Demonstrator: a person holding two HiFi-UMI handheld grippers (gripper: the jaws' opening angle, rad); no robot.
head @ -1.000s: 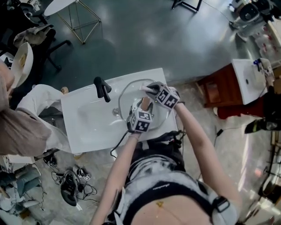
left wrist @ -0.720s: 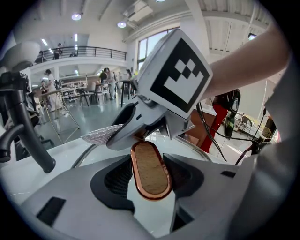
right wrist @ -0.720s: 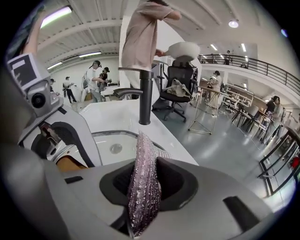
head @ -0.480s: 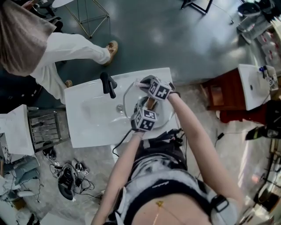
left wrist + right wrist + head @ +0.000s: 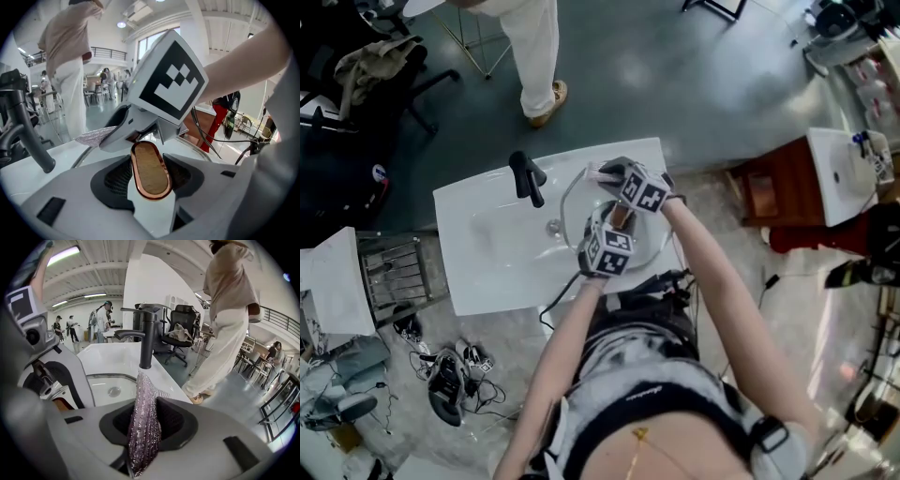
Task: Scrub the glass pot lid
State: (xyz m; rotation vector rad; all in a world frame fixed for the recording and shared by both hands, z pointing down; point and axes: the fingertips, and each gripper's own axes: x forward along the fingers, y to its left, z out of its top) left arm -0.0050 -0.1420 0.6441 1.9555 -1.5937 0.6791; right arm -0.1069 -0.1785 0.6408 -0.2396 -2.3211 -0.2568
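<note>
- A black faucet (image 5: 528, 178) stands left of centre in the head view, on the far edge of the white sink (image 5: 483, 253).
- Just right of the faucet, the glass pot lid (image 5: 577, 217) sits over the basin at the middle of the frame.
- The left hand-held gripper (image 5: 149, 177) is pinching the lid's copper-rimmed knob (image 5: 150, 161), which stands upright between its dark pads, low in the middle of the left gripper view.
- The right hand-held gripper (image 5: 146, 423) is clamped on a glittery scrubbing cloth (image 5: 142, 394), which sticks up out of its jaws.
- In the head view the cloth reaches the lid's upper-left rim, but I cannot tell whether it touches.
- A person in pale trousers (image 5: 225, 333) stands beyond the sink, at the right of the right gripper view.
</note>
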